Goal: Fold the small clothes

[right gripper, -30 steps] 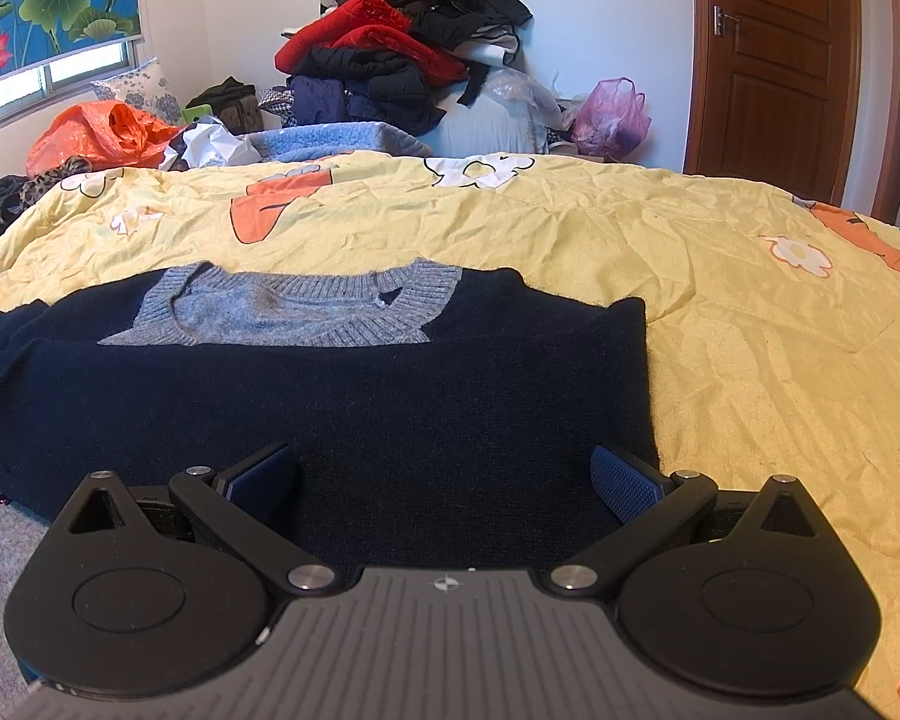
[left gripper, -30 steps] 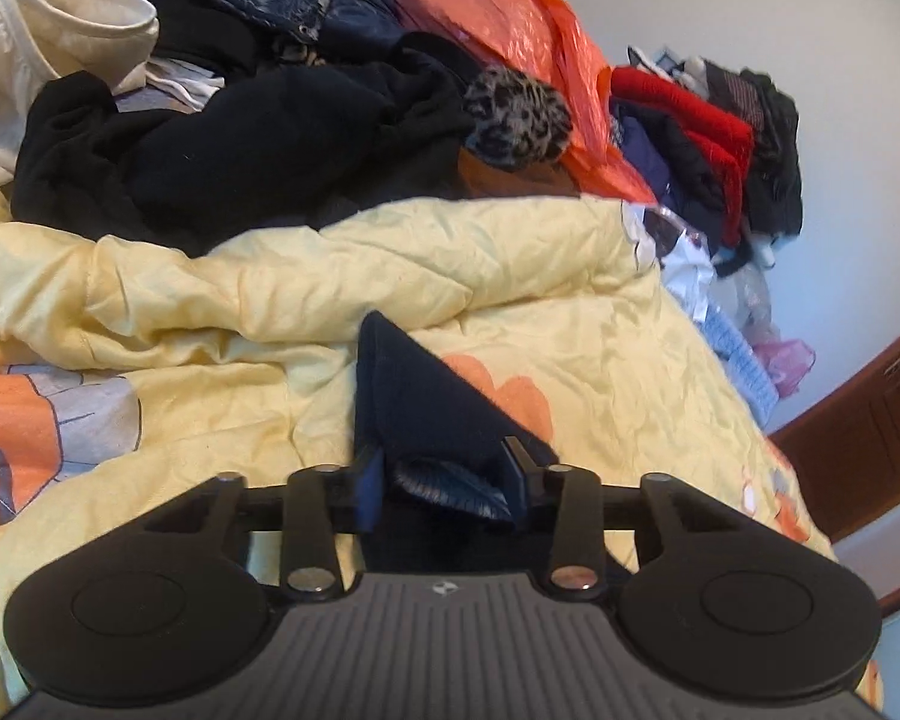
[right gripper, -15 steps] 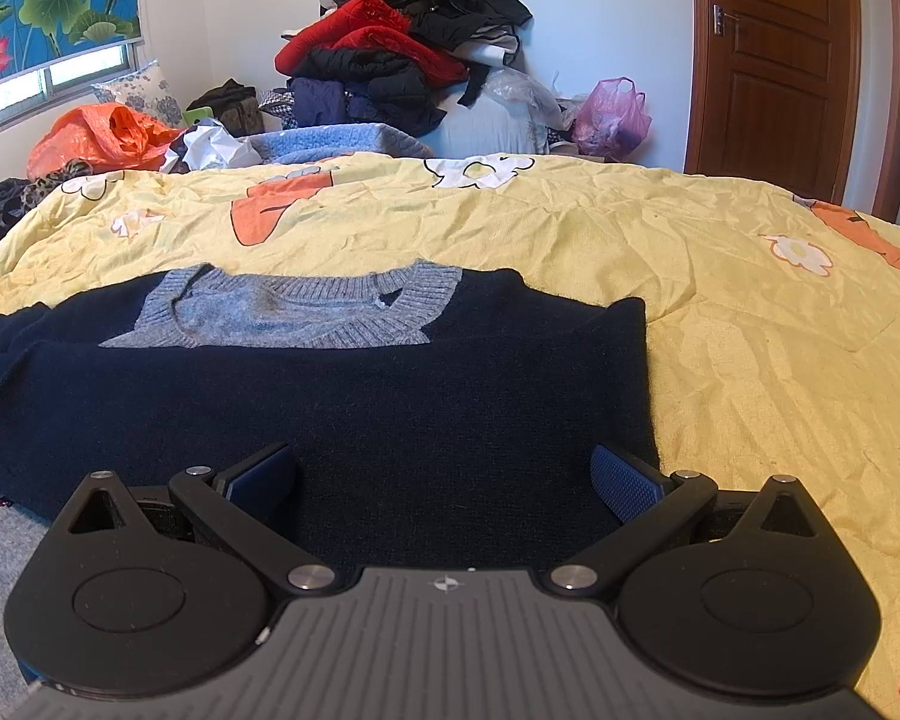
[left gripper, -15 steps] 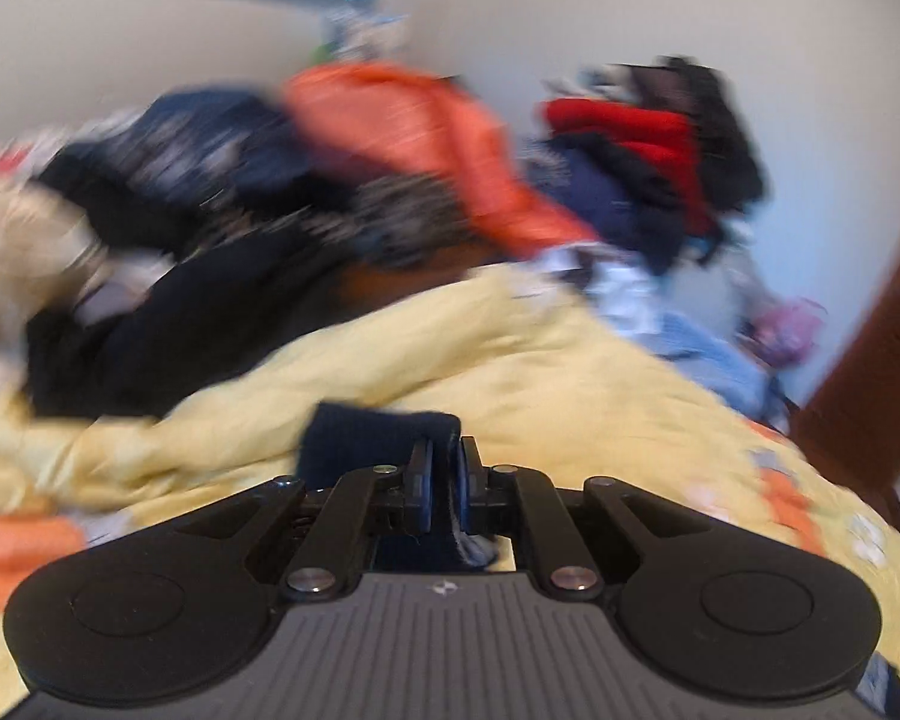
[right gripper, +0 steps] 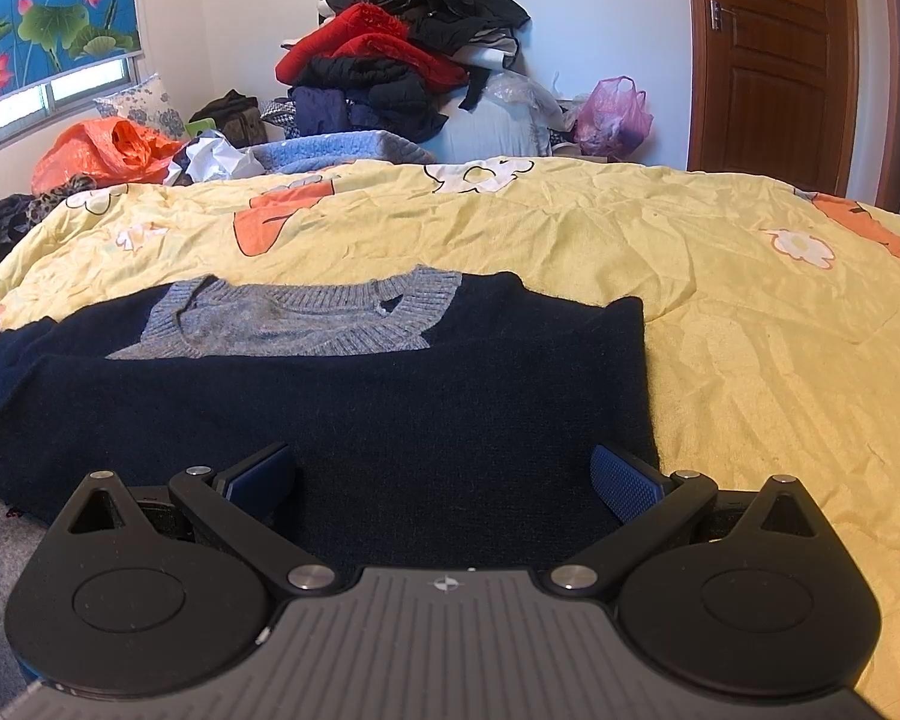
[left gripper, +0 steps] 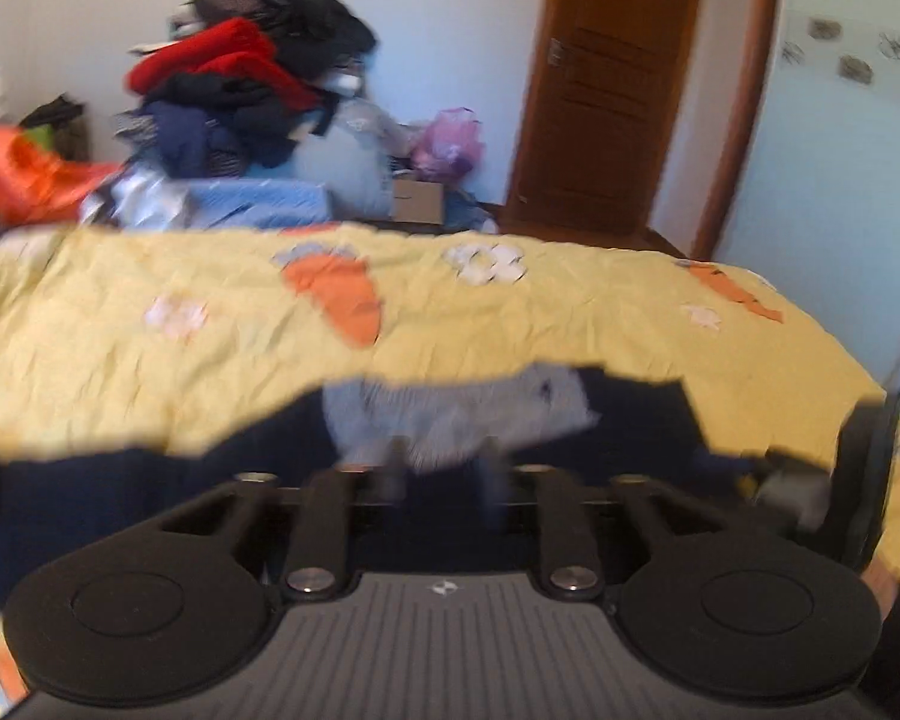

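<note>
A navy sweater [right gripper: 354, 420] with a grey knit collar [right gripper: 306, 324] lies flat on the yellow bedspread [right gripper: 720, 300]. My right gripper [right gripper: 444, 474] hovers low over its near hem, wide open, with only the flat cloth below it. The left wrist view is motion-blurred. There the left gripper [left gripper: 441, 474] points over the sweater [left gripper: 150, 480] toward the grey collar [left gripper: 450, 414]. Its jaws are opening, and I make out nothing between the fingers. The right gripper [left gripper: 864, 480] shows side-on at that view's right edge.
A heap of red, black and navy clothes [right gripper: 390, 60] is piled against the far wall beyond the bed. An orange plastic bag [right gripper: 102, 150] lies at the back left and a pink bag [right gripper: 615, 114] near the brown door [right gripper: 774, 54]. Yellow bedspread stretches to the right of the sweater.
The left gripper shut on the navy sleeve, then swung quickly from the clothes heap round toward the collar and the door. Its jaws have parted and the sleeve is out of them. The right gripper kept still.
</note>
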The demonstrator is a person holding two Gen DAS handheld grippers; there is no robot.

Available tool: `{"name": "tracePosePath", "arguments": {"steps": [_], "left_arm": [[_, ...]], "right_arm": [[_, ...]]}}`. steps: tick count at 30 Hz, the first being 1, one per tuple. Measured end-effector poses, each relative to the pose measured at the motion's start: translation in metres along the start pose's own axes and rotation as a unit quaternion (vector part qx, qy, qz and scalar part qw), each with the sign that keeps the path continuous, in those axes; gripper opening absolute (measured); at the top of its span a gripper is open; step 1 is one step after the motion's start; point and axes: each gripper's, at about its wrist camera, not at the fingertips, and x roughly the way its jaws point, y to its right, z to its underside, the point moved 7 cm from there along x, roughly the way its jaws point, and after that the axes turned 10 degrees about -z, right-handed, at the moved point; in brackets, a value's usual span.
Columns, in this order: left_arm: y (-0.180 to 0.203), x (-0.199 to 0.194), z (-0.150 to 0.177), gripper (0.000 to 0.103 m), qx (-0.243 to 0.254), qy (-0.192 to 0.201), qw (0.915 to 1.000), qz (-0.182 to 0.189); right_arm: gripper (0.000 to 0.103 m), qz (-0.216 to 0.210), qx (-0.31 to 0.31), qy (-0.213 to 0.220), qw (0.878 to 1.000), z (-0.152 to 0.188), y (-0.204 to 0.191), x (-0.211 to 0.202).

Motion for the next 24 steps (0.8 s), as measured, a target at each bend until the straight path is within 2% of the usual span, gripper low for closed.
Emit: {"name": "tracePosePath", "arguments": {"steps": [1, 2, 3, 5, 6, 7, 8, 10, 11, 12, 13, 14, 15, 17, 18, 19, 21, 24], "left_arm": [[-0.016, -0.003, 0.016, 0.074, -0.027, 0.008, 0.9995, -0.014], [-0.039, -0.007, 0.032, 0.083, -0.059, 0.018, 0.9975, -0.036], [-0.065, -0.014, 0.049, 0.089, -0.091, 0.03, 0.9934, -0.063], [-0.123, -0.029, 0.078, 0.089, -0.163, 0.041, 0.9788, -0.117], [-0.154, -0.037, 0.09, 0.089, -0.204, 0.045, 0.9683, -0.138], [-0.184, -0.047, 0.102, 0.089, -0.251, 0.05, 0.956, -0.144], [-0.211, -0.055, 0.113, 0.089, -0.299, 0.057, 0.9434, -0.132], [-0.256, -0.065, 0.132, 0.09, -0.385, 0.072, 0.9147, -0.1], [-0.271, -0.068, 0.141, 0.088, -0.419, 0.09, 0.8994, -0.086], [-0.28, -0.074, 0.144, 0.09, -0.441, 0.119, 0.888, -0.057], [-0.284, -0.077, 0.146, 0.091, -0.453, 0.13, 0.881, -0.039], [-0.285, -0.077, 0.146, 0.091, -0.454, 0.132, 0.8806, -0.035], [-0.284, -0.075, 0.144, 0.091, -0.448, 0.128, 0.8845, -0.031], [-0.278, -0.07, 0.14, 0.091, -0.44, 0.119, 0.8901, -0.009], [-0.278, -0.067, 0.138, 0.091, -0.439, 0.119, 0.8903, -0.008], [-0.279, -0.068, 0.137, 0.091, -0.442, 0.121, 0.889, -0.006], [-0.28, -0.067, 0.137, 0.091, -0.447, 0.124, 0.8861, 0.001], [-0.278, -0.065, 0.137, 0.091, -0.448, 0.124, 0.8855, 0.01]], "right_arm": [[0.103, 0.0, -0.001, 0.0, 1.0, 0.0, 0.0, 0.0], [0.103, 0.002, -0.003, -0.002, 1.0, 0.0, 0.0, 0.001], [0.103, 0.006, -0.007, -0.004, 1.0, 0.0, -0.001, 0.001], [0.103, 0.024, -0.029, -0.014, 0.999, 0.001, -0.007, 0.004], [0.103, 0.034, -0.044, -0.012, 0.998, -0.001, -0.013, 0.005], [0.102, 0.038, -0.053, -0.002, 0.998, -0.007, -0.024, 0.004], [0.103, 0.02, -0.049, 0.009, 0.999, -0.016, -0.039, 0.003], [0.102, -0.071, -0.015, 0.009, 0.997, -0.037, -0.086, 0.01], [0.102, -0.132, 0.008, -0.012, 0.991, -0.045, -0.116, 0.02], [0.102, -0.191, 0.035, -0.038, 0.98, -0.051, -0.147, 0.033], [0.102, -0.244, 0.061, -0.067, 0.966, -0.055, -0.178, 0.048], [0.101, -0.282, 0.086, -0.092, 0.951, -0.058, -0.207, 0.065], [0.099, -0.308, 0.106, -0.111, 0.939, -0.06, -0.234, 0.082], [0.082, -0.34, 0.118, -0.138, 0.923, -0.065, -0.286, 0.112], [0.077, -0.349, 0.11, -0.146, 0.919, -0.067, -0.311, 0.125], [0.072, -0.353, 0.095, -0.152, 0.918, -0.068, -0.332, 0.135], [0.072, -0.35, 0.061, -0.161, 0.921, -0.068, -0.369, 0.152], [0.071, -0.319, 0.038, -0.182, 0.929, -0.061, -0.397, 0.178]]}}
